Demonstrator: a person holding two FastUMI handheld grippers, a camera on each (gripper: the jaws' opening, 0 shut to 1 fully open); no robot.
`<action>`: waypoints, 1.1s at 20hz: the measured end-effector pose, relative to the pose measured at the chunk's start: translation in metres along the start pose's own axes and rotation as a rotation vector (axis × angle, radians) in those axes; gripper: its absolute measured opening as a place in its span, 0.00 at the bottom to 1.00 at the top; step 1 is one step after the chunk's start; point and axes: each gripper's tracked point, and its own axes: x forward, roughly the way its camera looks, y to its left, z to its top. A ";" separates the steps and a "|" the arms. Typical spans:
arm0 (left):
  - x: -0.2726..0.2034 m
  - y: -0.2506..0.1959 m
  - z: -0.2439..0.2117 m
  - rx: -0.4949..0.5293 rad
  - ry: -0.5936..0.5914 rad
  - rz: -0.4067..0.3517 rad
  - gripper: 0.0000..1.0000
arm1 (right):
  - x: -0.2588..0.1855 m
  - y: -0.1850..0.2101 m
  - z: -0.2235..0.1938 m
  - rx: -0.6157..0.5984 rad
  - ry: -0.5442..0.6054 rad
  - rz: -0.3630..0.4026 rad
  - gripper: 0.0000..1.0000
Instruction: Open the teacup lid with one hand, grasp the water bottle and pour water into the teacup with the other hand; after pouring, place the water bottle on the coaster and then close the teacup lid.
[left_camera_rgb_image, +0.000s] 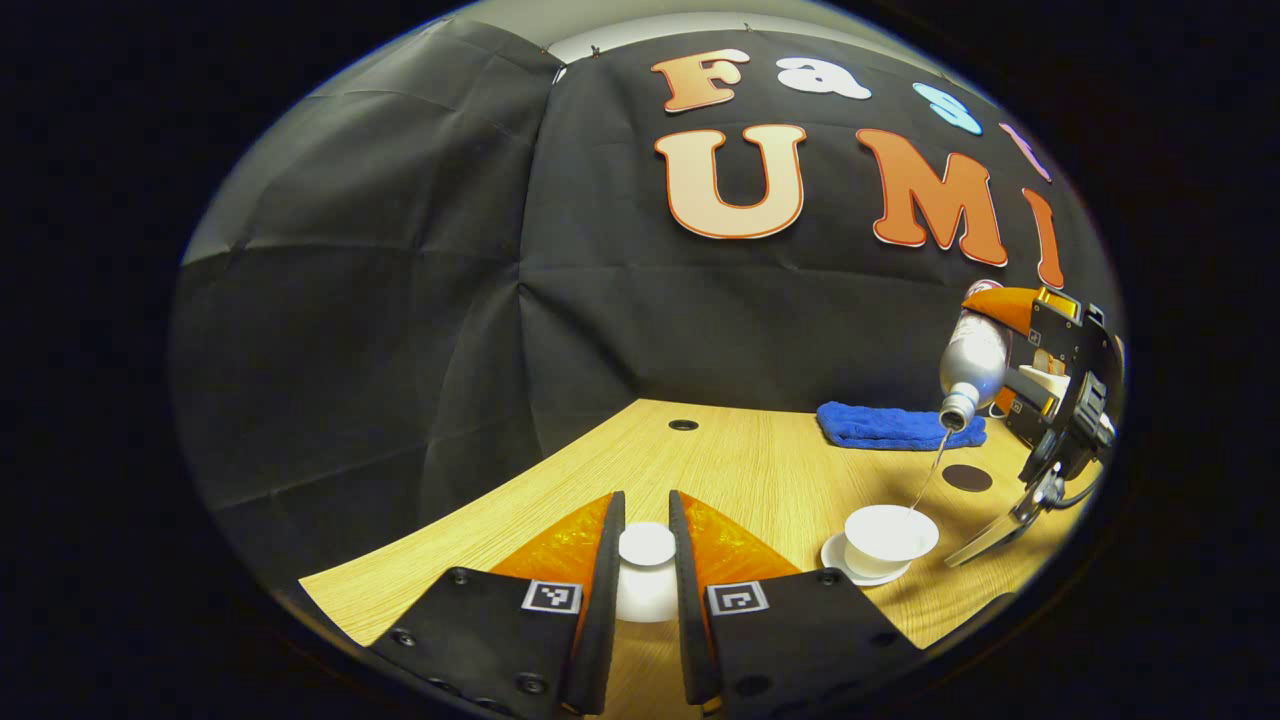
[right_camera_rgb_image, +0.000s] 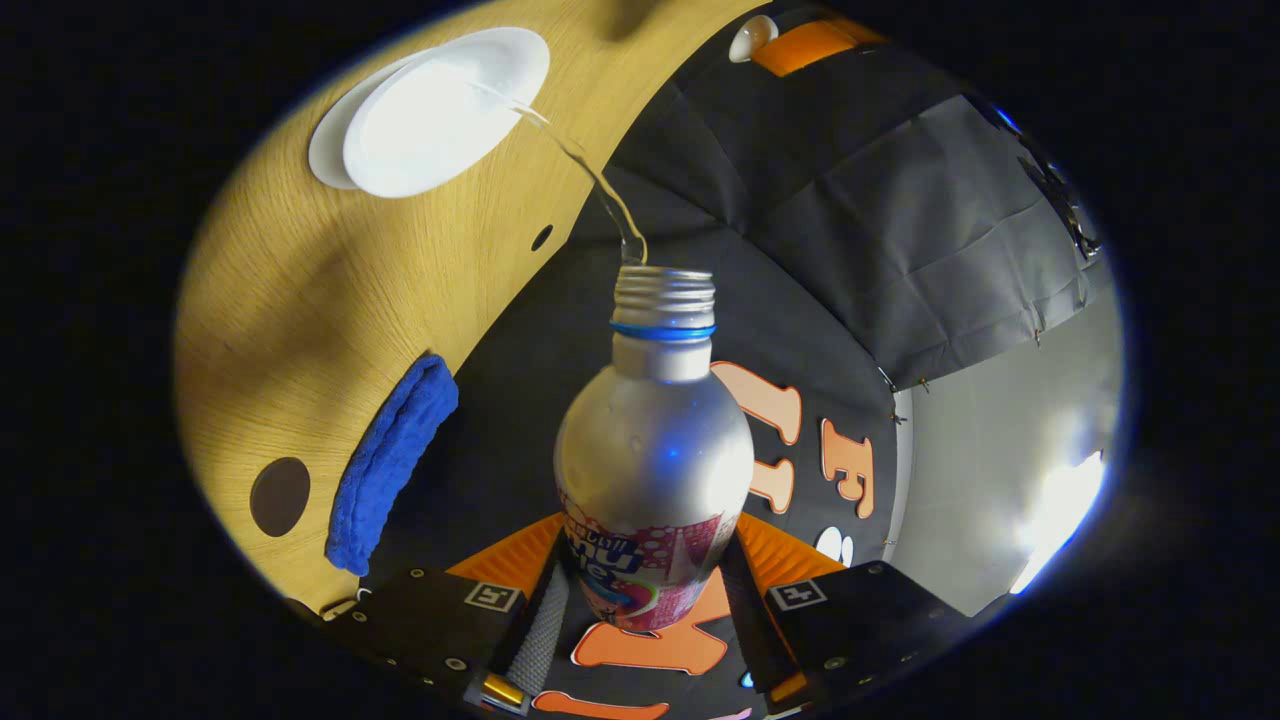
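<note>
on wooden table (left_camera_rgb_image: 740, 470): teacup (left_camera_rgb_image: 890, 537) on saucer (left_camera_rgb_image: 838, 560), uncovered. left gripper (left_camera_rgb_image: 645, 560) pinching teacup lid (left_camera_rgb_image: 646, 545). right gripper (right_camera_rgb_image: 650, 600) clamped on tilted water bottle (right_camera_rgb_image: 655, 460), stream (right_camera_rgb_image: 580, 160) entering teacup. coaster (left_camera_rgb_image: 967, 478) beside blue cloth (left_camera_rgb_image: 890, 425).

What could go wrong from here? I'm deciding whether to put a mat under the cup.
1. The stream falls a long way from the tilted bottle and lands near the rim of the cup; a small wobble could spill it onto the saucer or table.
2. The cup is small, so it may overflow.
3. The left hand-held gripper holds the lid above the table; a loosened grip could drop it.
</note>
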 end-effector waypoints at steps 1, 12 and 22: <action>0.000 -0.001 0.000 0.000 0.001 -0.003 0.31 | -0.001 0.003 0.006 0.000 -0.007 0.002 0.75; -0.003 -0.009 0.003 0.011 -0.005 -0.012 0.32 | -0.014 0.034 0.047 -0.015 -0.081 0.048 0.75; -0.006 -0.035 0.022 0.006 -0.062 -0.059 0.31 | -0.017 0.055 0.035 0.208 -0.007 0.148 0.75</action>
